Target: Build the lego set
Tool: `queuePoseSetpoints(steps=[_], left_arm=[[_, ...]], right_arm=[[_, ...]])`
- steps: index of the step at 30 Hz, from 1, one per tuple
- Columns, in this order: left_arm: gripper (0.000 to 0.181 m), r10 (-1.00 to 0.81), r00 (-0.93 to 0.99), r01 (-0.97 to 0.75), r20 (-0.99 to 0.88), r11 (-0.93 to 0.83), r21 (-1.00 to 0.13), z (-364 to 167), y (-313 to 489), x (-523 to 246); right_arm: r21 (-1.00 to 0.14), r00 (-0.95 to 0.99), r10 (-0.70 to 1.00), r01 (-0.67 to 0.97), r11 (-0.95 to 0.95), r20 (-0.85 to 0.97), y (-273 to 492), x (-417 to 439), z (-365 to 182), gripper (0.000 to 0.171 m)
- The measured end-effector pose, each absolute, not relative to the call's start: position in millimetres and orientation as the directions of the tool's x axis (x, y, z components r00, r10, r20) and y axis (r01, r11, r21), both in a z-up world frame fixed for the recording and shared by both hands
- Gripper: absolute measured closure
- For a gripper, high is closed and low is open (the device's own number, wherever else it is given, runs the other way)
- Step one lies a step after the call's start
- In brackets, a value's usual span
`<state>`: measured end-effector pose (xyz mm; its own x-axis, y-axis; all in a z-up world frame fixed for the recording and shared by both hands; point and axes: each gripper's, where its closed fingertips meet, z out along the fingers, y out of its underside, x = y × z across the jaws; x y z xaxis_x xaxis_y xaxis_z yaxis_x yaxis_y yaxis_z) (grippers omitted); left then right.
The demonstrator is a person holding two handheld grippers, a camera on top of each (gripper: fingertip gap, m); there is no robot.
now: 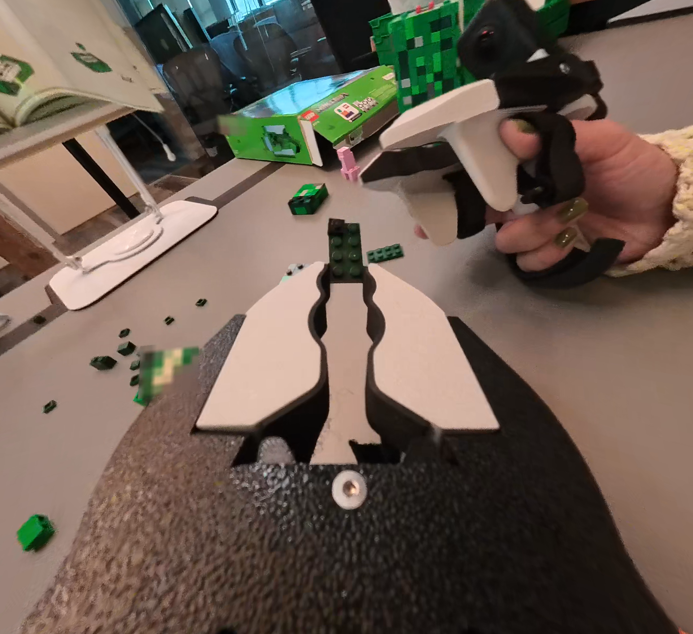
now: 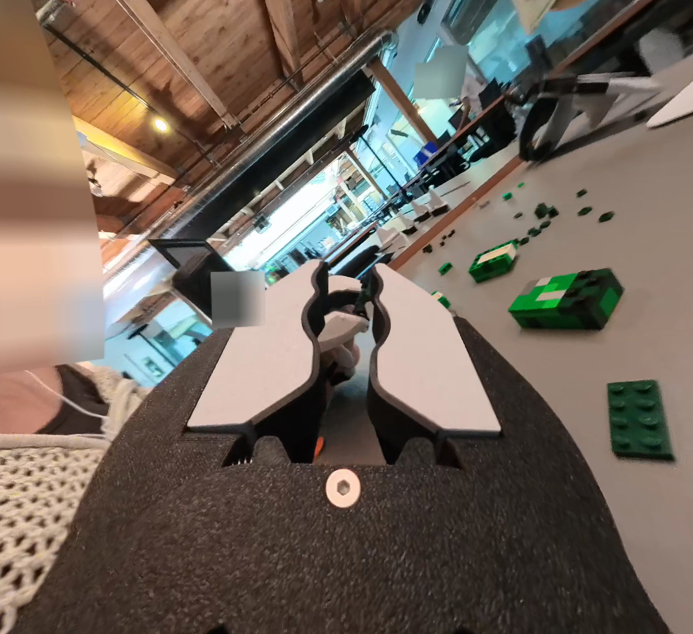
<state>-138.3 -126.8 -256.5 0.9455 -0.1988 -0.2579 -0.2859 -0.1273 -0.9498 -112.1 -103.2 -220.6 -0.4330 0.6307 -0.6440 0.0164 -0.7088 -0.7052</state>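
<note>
My left gripper is shut on a dark green studded plate that has a small black piece at its far end, and holds it just above the grey table. My right gripper, held in a hand, hovers to the upper right of the plate with its fingers pointing towards it. In the right wrist view the right gripper is open and empty. The left gripper's fingertips and the plate's edge show through the gap.
A dark green plate and a green block build lie close by. Behind are a pink figure, the green box and a tall green build. Small loose bricks and a booklet stand are on the left. The tips of one gripper are about 5 cm away from the tips of the other. The green block build sits 20 cm or so from the ends of my right fingers.
</note>
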Motion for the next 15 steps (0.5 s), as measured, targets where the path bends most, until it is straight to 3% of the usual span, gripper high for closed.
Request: queuePoseSetpoints(steps=[5, 10, 15], left_arm=[[0.165, -0.17, 0.966, -0.215, -0.193, -0.123, -0.969, -249.2, -135.2, -159.4], [0.165, -0.112, 0.953, -0.296, -0.283, -0.123, -0.947, -240.0, -153.3, -201.5], [0.165, -0.224, 0.915, -0.374, -0.337, -0.148, -0.916, -254.1, -176.7, -244.3]], right_arm=[[-0.839, -0.388, 0.782, -0.039, -0.543, -0.488, -110.0, -113.5, -219.6, 0.152], [-0.946, -0.336, 0.901, -0.07, -0.315, -0.275, -125.7, -120.0, -222.0, 0.148], [-0.98, -0.299, 0.943, -0.087, -0.177, -0.143, -134.8, -131.7, -223.2, 0.146]])
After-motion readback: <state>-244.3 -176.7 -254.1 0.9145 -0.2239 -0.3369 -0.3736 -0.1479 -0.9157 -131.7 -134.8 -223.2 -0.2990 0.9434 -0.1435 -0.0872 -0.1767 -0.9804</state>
